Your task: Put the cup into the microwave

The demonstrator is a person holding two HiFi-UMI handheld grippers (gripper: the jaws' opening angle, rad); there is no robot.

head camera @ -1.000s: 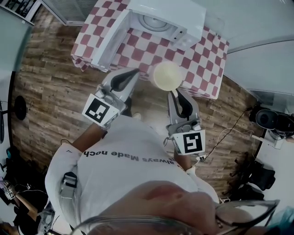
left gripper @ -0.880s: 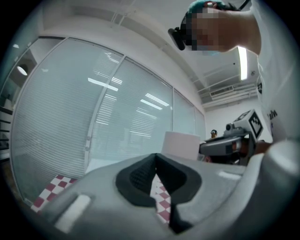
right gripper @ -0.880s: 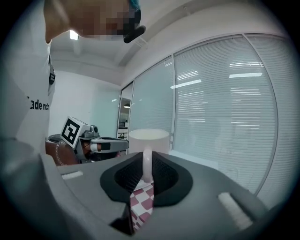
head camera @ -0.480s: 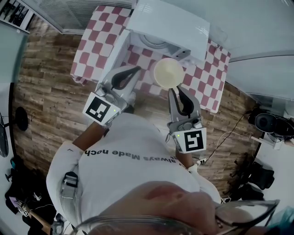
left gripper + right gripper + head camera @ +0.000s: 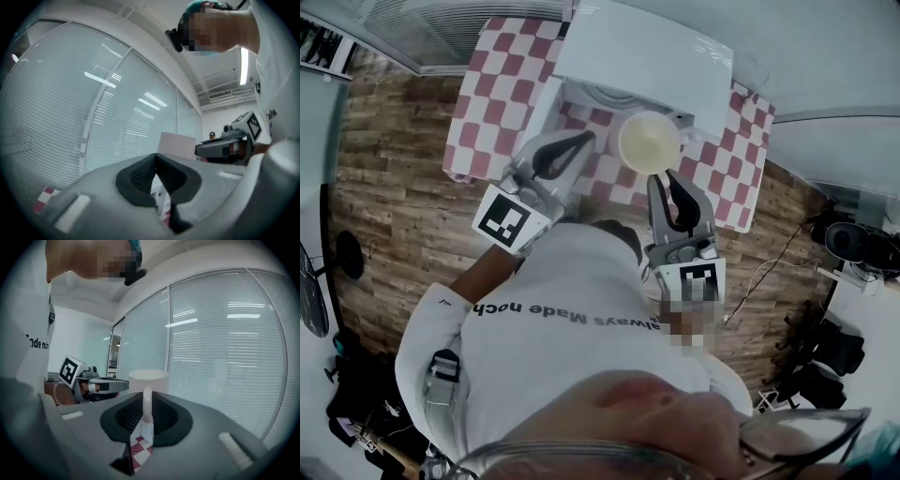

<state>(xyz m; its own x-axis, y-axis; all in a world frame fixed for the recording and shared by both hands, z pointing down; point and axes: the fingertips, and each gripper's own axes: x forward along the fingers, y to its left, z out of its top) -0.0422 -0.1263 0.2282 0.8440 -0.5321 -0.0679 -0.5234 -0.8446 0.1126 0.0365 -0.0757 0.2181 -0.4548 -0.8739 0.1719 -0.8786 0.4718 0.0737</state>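
Currently right gripper [image 5: 146, 408] clamps the cup [image 5: 148, 376] handle.

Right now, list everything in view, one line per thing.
cup: one, cream, in front of the microwave, held by its handle
microwave: one, white, on the table, door open
table: one, red-and-white checked cloth, ahead of the person
floor: brown wood planks, around the table
blinds: white, behind glass walls
black equipment: several pieces, on the floor at right; too small to name
shirt: one, white with dark lettering, on the person
left gripper: one, grey, jaws together, empty, left of the cup
right gripper: one, grey, shut on the cup's handle
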